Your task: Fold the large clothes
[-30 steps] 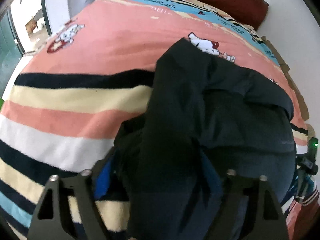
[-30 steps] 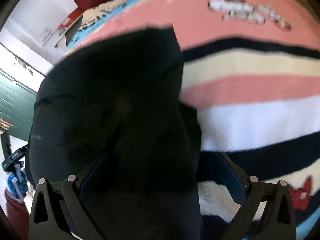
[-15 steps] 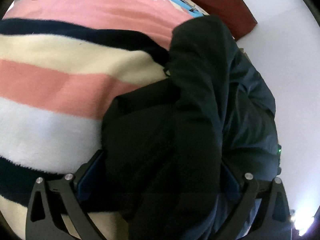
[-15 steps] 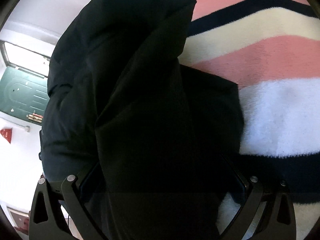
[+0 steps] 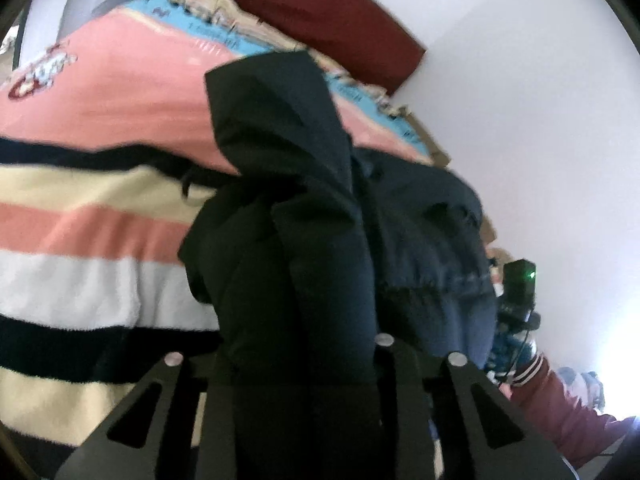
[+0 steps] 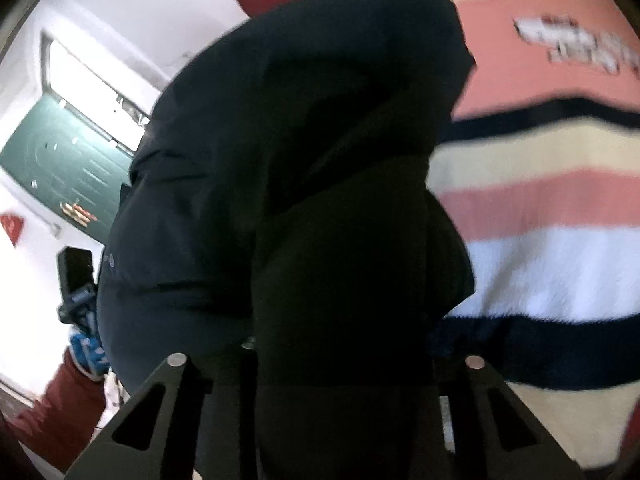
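I see the striped blanket (image 5: 92,240) spread wide, and the dark garment (image 5: 320,240) bunched over it, draping toward me. My left gripper (image 5: 298,364) and right gripper (image 6: 340,360) both point forward, each clamped on garment folds at the near edge.

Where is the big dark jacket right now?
The dark jacket fills the middle of both wrist views, bunched up and pinched between the left gripper and the right gripper, with the striped blanket behind it.
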Demonstrator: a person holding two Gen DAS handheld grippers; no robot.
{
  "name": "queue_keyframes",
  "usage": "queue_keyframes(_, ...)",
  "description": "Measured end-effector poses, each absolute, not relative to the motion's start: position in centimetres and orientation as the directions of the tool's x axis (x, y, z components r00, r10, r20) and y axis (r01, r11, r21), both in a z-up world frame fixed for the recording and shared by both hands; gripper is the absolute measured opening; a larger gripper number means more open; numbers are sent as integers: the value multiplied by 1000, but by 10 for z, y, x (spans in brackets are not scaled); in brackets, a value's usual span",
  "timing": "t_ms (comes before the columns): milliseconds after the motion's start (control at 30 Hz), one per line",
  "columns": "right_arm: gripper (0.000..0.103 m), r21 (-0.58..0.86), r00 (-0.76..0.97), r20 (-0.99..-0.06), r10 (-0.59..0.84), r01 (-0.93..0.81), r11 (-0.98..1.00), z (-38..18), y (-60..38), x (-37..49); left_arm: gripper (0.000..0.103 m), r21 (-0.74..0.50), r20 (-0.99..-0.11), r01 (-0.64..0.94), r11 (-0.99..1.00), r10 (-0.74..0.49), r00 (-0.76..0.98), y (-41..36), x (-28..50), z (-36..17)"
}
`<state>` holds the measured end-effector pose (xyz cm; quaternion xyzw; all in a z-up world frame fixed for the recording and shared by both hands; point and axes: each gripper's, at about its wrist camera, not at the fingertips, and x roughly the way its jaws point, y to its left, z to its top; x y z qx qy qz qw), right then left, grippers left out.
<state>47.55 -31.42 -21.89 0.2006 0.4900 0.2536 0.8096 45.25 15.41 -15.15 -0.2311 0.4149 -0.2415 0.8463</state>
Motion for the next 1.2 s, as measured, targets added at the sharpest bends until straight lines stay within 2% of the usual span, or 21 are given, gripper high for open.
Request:
queue_keyframes(167,23,497,455,-680,574,-289,818,-169,-302,451,20,-601,-537,264,754,-626,565,151,455,-130)
queue_keyframes(367,23,555,436,-648,625,-291,779,-151,-309,407,20,-638,-505,255,726,-645,573,167,439,-136)
queue_keyframes(467,23,585,416,-637,650,-288,758,-148,-311,398,20,-630,-533,238,739,-634,560,176,431,-153)
queue_keyframes(567,25,571,386,-683,620,-247,783,-169,-306,396,23,-604,-600,178,777,-590,540,181,428,-177)
queue_keyframes(633,31,545,380,-723,577,-199,814,-187,-306,397,28,-612,-620,127,781,-573,537,195,434,-187)
queue_keyframes(700,47,543,389,-734,556,-154,825,-198,-312,398,34,-619,-631,98,779,-568,528,207,427,-192)
queue_keyframes(800,65,517,391,-760,518,-118,848,-203,-321,393,40,-617,-644,93,781,-569,511,219,421,-192)
queue_keyframes(833,72,501,394,-771,501,-113,858,-200,-322,388,41,-621,-644,91,779,-573,506,222,419,-190)
queue_keyframes(867,95,467,415,-782,465,-104,878,-195,-326,383,45,-622,-647,89,778,-574,502,225,420,-189)
queue_keyframes(900,102,457,441,-778,448,-93,885,-191,-334,384,53,-597,-661,81,798,-547,514,230,415,-183)
queue_keyframes(967,102,485,479,-756,446,-48,873,-172,-355,380,55,-581,-663,59,812,-514,544,242,411,-172)
queue_keyframes(1033,102,460,515,-756,404,-20,887,-157,-369,368,55,-586,-650,7,811,-475,593,263,396,-156)
queue_keyframes(1200,102,383,553,-764,332,-24,923,-124,-371,335,56,-511,-676,-72,857,-348,649,281,357,-123)
